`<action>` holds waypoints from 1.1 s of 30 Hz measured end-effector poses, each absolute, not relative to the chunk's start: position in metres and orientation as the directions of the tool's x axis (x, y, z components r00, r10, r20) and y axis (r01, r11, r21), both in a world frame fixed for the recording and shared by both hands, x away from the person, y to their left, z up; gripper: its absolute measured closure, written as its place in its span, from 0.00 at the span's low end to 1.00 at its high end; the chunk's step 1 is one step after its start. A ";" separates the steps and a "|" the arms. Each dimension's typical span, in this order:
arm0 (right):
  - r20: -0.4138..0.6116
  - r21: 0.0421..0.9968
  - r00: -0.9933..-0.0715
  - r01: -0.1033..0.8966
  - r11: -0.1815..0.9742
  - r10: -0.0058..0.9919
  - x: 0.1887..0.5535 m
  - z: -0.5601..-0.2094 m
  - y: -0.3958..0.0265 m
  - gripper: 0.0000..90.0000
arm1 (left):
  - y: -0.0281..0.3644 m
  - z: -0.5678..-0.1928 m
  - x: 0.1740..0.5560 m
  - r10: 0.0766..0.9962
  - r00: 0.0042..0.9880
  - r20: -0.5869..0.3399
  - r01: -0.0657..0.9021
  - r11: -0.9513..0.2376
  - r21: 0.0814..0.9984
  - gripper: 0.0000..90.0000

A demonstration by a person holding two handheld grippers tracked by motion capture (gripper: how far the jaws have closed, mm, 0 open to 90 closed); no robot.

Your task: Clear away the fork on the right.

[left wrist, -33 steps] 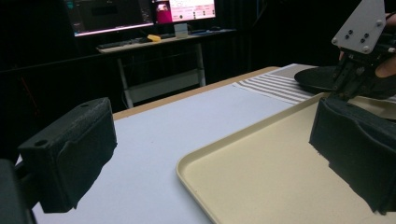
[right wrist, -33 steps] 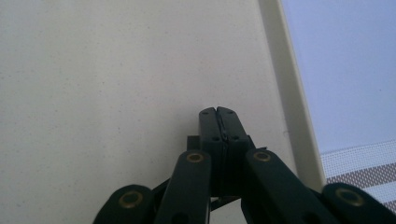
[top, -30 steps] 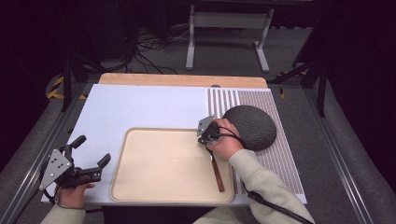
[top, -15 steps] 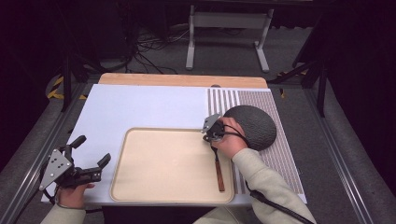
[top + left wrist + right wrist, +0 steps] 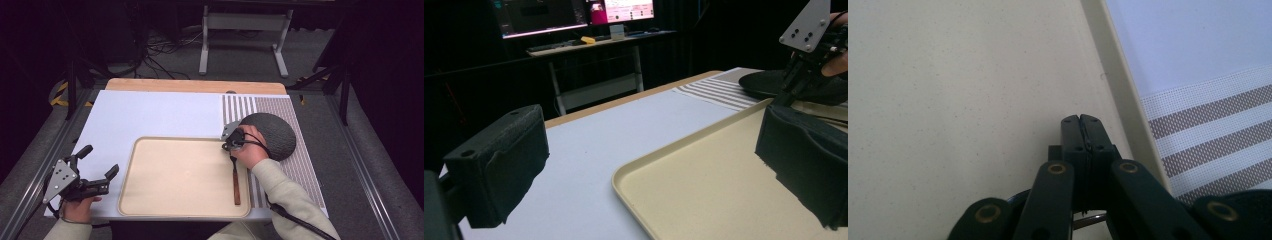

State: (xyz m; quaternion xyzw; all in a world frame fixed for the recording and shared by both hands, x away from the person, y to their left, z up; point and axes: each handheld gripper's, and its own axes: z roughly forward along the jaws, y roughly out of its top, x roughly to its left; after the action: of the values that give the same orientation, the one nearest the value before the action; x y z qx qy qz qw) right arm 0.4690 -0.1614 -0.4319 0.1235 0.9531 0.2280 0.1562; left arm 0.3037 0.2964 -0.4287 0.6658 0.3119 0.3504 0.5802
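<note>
Black pads meet flat at the tip of your right tongs [image 5: 1081,120], clenched. In the high view they appear to pinch the dark metal end of a utensil [image 5: 235,180], though the pinch itself is hidden under them. Its brown wooden handle trails back from the tongs toward you, along the right edge of the beige tray [image 5: 150,200]. Holding it by the top end probably lets you drag or lift it while the handle stays low over the tray.

Just past your right tongs, on the far side of your hand, sits a dark grey dome [image 5: 275,132], resting on the striped mat [image 5: 300,165] that covers the right part of the surface [image 5: 150,112]. The right gripper view looks down onto bare tray, with its rim and the mat's stripes off to one side.

Your left tongs [image 5: 97,167] are released, pads wide apart, holding nothing, parked outside the tray's left edge. From there they point across the tray toward the right tongs, likely waiting for their turn.
</note>
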 end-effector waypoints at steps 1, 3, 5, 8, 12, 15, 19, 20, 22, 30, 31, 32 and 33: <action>-0.235 0.475 -0.923 0.165 0.864 0.305 0.469 -0.432 -0.162 1.00 | 0.296 -0.429 0.304 0.822 0.559 0.105 0.010 -0.133 0.991 0.01; -0.235 0.478 -0.919 0.174 0.861 0.316 0.468 -0.432 -0.163 1.00 | 0.296 -0.429 0.304 0.822 0.559 0.104 0.010 -0.133 0.991 0.01; -0.228 0.479 -0.920 0.180 0.859 0.319 0.469 -0.431 -0.164 1.00 | 0.296 -0.429 0.304 0.822 0.560 0.105 0.010 -0.133 0.991 0.01; -0.220 0.505 -0.915 0.191 0.842 0.339 0.468 -0.427 -0.165 0.97 | 0.297 -0.429 0.304 0.822 0.561 0.104 0.006 -0.130 0.992 0.01; -0.169 0.579 -0.906 0.228 0.783 0.389 0.463 -0.419 -0.164 0.71 | 0.297 -0.428 0.304 0.822 0.561 0.104 0.006 -0.129 0.992 0.01; -0.143 0.622 -0.899 0.244 0.744 0.414 0.461 -0.415 -0.164 0.51 | 0.297 -0.428 0.303 0.822 0.560 0.103 0.005 -0.127 0.992 0.01; -0.132 0.686 -0.885 0.243 0.686 0.446 0.458 -0.408 -0.165 0.34 | 0.296 -0.428 0.304 0.819 0.564 0.104 0.006 -0.130 0.992 0.01; -0.119 0.719 -0.879 0.245 0.650 0.462 0.455 -0.402 -0.167 0.27 | 0.296 -0.428 0.304 0.820 0.562 0.106 0.004 -0.131 0.991 0.01; -0.108 0.748 -0.876 0.240 0.619 0.470 0.452 -0.396 -0.171 0.23 | 0.295 -0.428 0.304 0.819 0.564 0.109 0.006 -0.136 0.991 0.01; -0.122 0.777 -0.858 0.229 0.586 0.498 0.441 -0.375 -0.187 0.16 | 0.296 -0.429 0.304 0.822 0.561 0.103 0.008 -0.129 0.992 0.01; -0.117 0.787 -0.856 0.228 0.573 0.503 0.439 -0.372 -0.191 0.16 | 0.296 -0.428 0.304 0.821 0.561 0.104 0.006 -0.130 0.991 0.01; -0.118 0.794 -0.853 0.227 0.563 0.509 0.438 -0.370 -0.193 0.15 | 0.296 -0.428 0.304 0.822 0.560 0.105 0.005 -0.130 0.991 0.01; -0.117 0.806 -0.847 0.224 0.548 0.519 0.435 -0.366 -0.197 0.14 | 0.296 -0.428 0.304 0.822 0.560 0.105 0.005 -0.130 0.992 0.01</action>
State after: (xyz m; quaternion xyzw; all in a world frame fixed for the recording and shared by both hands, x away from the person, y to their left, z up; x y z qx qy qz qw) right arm 0.4349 -0.1969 -0.3663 0.2152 0.8625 0.4238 0.1738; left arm 0.3040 0.2961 -0.4284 0.6646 0.3111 0.3510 0.5817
